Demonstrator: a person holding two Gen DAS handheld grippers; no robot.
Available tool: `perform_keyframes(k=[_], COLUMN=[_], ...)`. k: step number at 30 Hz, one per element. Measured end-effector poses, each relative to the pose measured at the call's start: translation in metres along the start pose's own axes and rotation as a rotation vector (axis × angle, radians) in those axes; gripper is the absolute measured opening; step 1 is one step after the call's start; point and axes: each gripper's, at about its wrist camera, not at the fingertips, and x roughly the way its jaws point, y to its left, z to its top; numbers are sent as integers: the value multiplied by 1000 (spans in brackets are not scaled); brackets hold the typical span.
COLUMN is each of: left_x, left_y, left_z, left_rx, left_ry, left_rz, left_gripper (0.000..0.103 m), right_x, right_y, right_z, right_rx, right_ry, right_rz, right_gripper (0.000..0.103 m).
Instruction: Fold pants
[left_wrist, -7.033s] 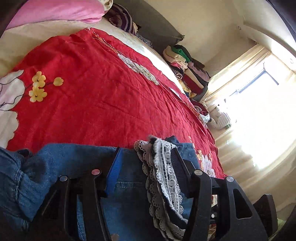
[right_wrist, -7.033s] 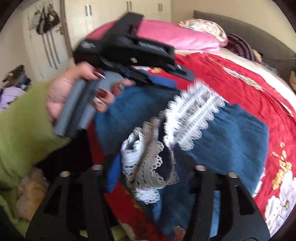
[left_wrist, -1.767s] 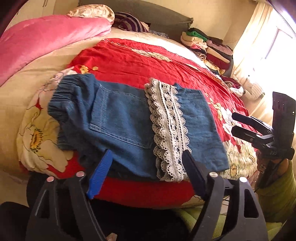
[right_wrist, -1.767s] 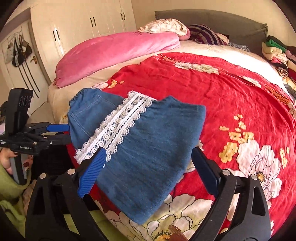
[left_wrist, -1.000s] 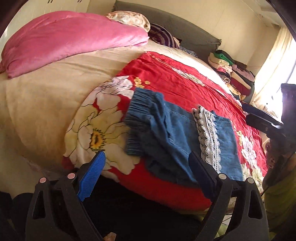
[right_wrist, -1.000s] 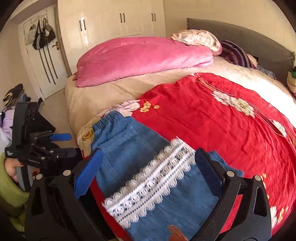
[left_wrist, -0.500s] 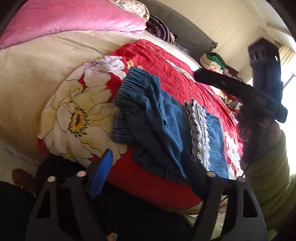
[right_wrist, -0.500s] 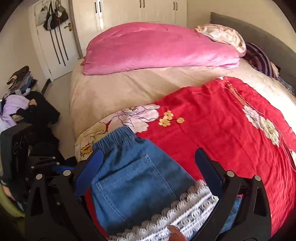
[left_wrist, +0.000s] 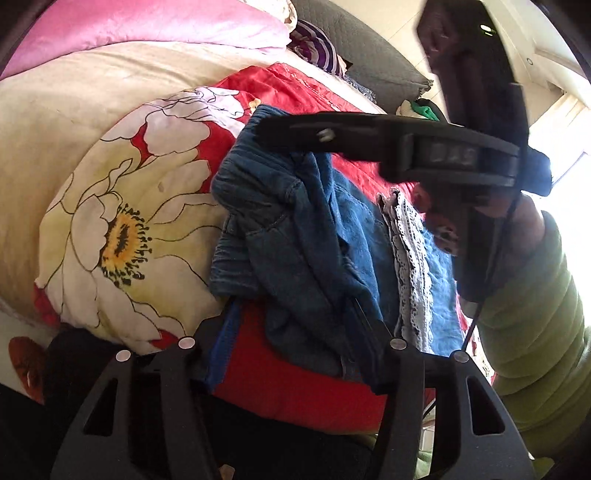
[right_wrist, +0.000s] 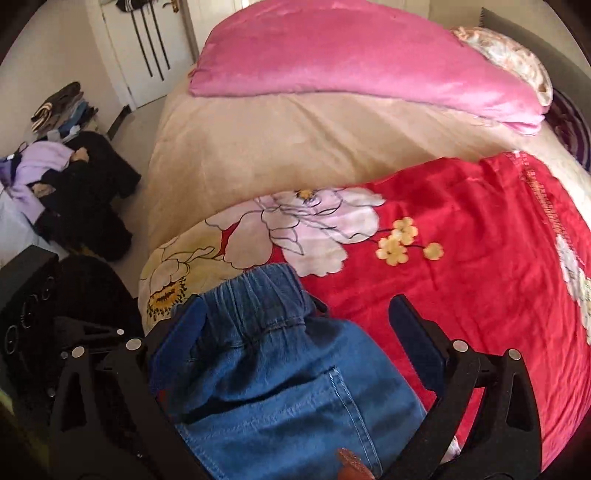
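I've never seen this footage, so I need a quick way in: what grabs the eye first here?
The folded blue pants with a white lace band lie at the near edge of a red floral blanket. Both grippers crowd them: the left gripper is closing around the near edge, and the right gripper stands open over the elastic waistband. A pink duvet lies behind.
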Motion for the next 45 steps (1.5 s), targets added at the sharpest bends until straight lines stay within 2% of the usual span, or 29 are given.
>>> perform_keyframes(k=[2, 3, 4, 5, 6, 7, 8, 13, 17, 21, 24, 26, 27, 29, 31, 33, 34, 36, 40, 41, 42, 44, 45], left_x=[4, 5, 5, 5, 5, 5, 5, -5, -15, -12, -3, 4, 9, 17, 33, 47, 52, 57, 35, 29, 21, 6, 4], left_y=[3, 4, 5, 5, 4, 4, 3, -8, -46, -88, -114, -132, -140, -153, -164, -167, -168, -167, -168, -169, -168, -162, -158], left_z=[1, 1, 2, 4, 5, 5, 6, 10, 12, 12, 10, 3, -2, -15, -30, -37, -37, -39, -44, -43, -41, -32, -26], left_rx=[-6, -9, -10, -3, 7, 19, 24, 13, 127, 228, 291, 341, 369, 427, 480, 515, 521, 527, 525, 526, 532, 531, 519], left_ry=[-1, -3, -9, -18, -26, -34, -36, -70, -98, -92, -70, -44, -27, 20, 87, 120, 130, 142, 106, 91, 63, 1, -19], left_rz=[-8, -14, -20, -27, -33, -40, -46, -150, -174, -192, -211, -241, -260, -288, -270, -229, -216, -210, -201, -195, -179, -99, -50], left_gripper=[54, 54, 54, 54, 54, 54, 54, 54, 54, 54, 54, 54, 56, 56, 57, 63, 63, 63, 63, 63, 63, 64, 64], right_x=[11, 17, 18, 19, 15, 10, 4, -59, -110, -140, -157, -167, -170, -178, -182, -177, -174, -166, -147, -143, -135, -123, -120], right_y=[-2, -7, -10, -12, -12, -11, -11, -22, -34, -52, -62, -71, -73, -83, -97, -103, -105, -103, -94, -92, -90, -89, -87], right_z=[0, -1, -2, -5, -7, -10, -13, -40, -71, -96, -118, -140, -150, -174, -205, -221, -226, -234, -227, -226, -224, -227, -231], right_rx=[-2, 17, 32, 52, 55, 52, 53, 102, 126, 185, 214, 259, 280, 341, 435, 495, 518, 549, 537, 526, 517, 500, 484], right_ry=[17, 21, 17, 3, -19, -39, -60, -232, -337, -389, -425, -451, -465, -491, -490, -457, -436, -414, -394, -374, -317, -223, -208], right_rz=[22, 38, 60, 124, 133, 138, 152, 225, 232, 213, 181, 178, 182, 170, 110, 33, 3, 2, 39, 22, -32, -94, -101], right_gripper=[90, 83, 59, 40, 38, 29, 25, 24, 25, 29, 37, 51, 54, 65, 68, 70, 71, 71, 72, 72, 70, 53, 52])
